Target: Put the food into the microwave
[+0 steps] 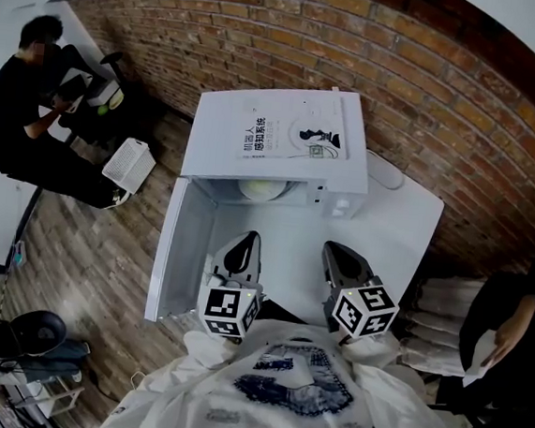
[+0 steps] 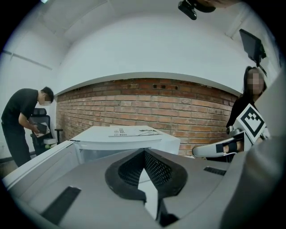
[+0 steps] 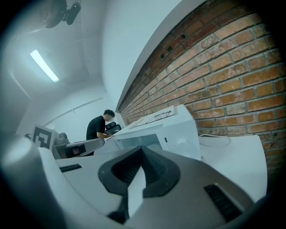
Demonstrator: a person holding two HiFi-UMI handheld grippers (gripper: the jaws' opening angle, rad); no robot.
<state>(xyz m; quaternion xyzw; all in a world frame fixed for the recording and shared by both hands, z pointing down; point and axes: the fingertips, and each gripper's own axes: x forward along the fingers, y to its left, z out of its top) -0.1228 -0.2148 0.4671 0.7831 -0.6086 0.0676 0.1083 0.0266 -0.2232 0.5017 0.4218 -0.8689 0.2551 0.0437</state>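
Food is apparently already sitting inside the microwave at the table's back edge, door hanging open. Left gripper and right gripper are hovering near the front edge, both closed and empty. Next move is likely swinging the door shut.

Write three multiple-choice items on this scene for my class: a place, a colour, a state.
1. Where is the pale round dish relative to the white box-shaped microwave? A on top B inside C beside it
2. The wall behind the microwave is: A red-brown brick B green tile C grey concrete
3. The microwave's door is: A shut B swung open C missing
Answers: 1 B, it shows within the cavity; 2 A, brick courses are visible; 3 B, it juts out from the front.
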